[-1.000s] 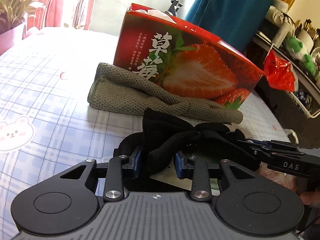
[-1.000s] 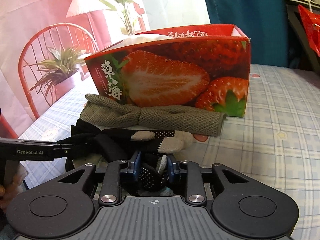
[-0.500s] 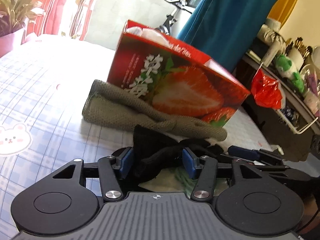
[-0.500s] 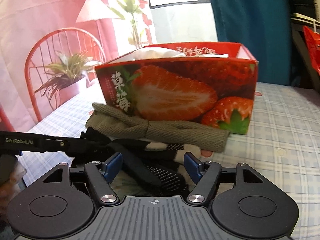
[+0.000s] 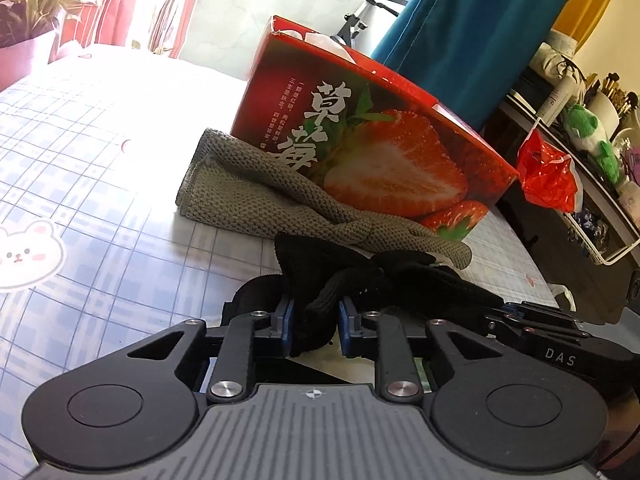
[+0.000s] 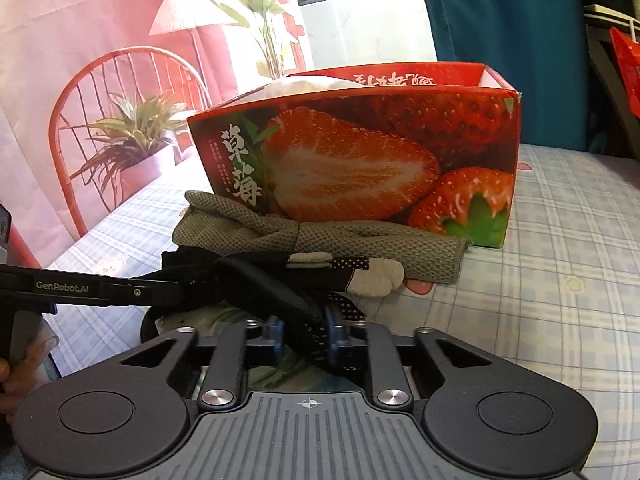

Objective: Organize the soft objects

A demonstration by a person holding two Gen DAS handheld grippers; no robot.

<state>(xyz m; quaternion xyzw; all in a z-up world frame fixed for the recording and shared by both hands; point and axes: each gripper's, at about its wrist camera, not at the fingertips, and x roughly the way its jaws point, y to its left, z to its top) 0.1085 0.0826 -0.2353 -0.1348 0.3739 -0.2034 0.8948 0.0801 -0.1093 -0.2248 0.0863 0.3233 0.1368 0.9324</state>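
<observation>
On checked cloth [image 5: 100,184] by the box [image 6: 360,152], the limp, light black glove [image 6: 276,288] sits pinched: right gripper [image 6: 304,330] clamped on its dotted fingers, left gripper [image 5: 314,318] closing on its cuff.

Bench [image 5: 100,184] w/ a pale blue-and-white checked cover, small pink marks here and there, and a cartoon bear face [image 5: 24,254] printed toward its left edge in the left wrist view. Directly on it: a red strawberry-print box [image 6: 360,160], open-topped, something white showing above the rim (can't tell what). Against the box's front face lies an olive-grey knit cloth [image 6: 320,236], folded/twisted lengthwise, touching the box. Just in front of the cloth, nearer the cameras, a black glove [image 6: 272,292] w/ grey fingertips and dotted palm, bunched up; whether all of it rests on the bench is unclear. A potted plant [image 6: 132,148] stands at the far left end.
</observation>
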